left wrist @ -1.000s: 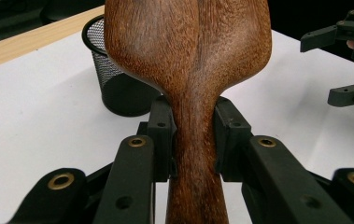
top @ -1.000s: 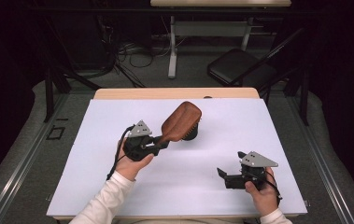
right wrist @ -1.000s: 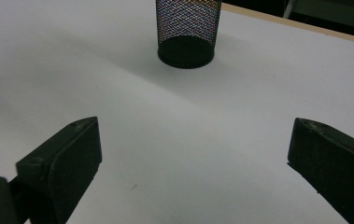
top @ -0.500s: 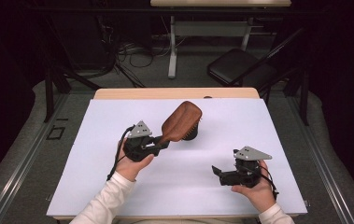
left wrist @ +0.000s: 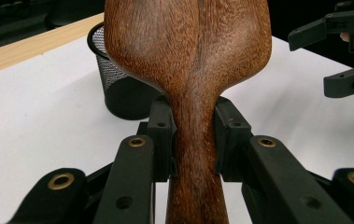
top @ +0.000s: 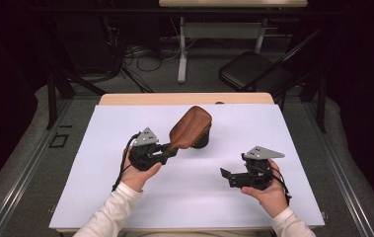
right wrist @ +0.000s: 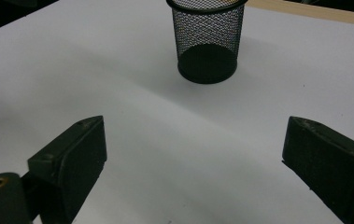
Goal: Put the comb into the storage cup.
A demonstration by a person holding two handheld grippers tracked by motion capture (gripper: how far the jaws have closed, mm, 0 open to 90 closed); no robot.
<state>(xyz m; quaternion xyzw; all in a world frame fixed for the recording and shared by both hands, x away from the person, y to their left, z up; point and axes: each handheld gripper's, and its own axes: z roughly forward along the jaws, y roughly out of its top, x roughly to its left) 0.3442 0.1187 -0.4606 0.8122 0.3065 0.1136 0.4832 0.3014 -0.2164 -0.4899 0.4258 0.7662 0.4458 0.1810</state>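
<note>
One wooden brush clamped in left tongs, one mesh cup — right tongs wide (closing slightly).

White sleeves; black claws, brass rivets.

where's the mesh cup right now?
In the high view the black mesh cup stands upright on the white table centre, just behind the wooden brush clamped in the left gripper.
</note>
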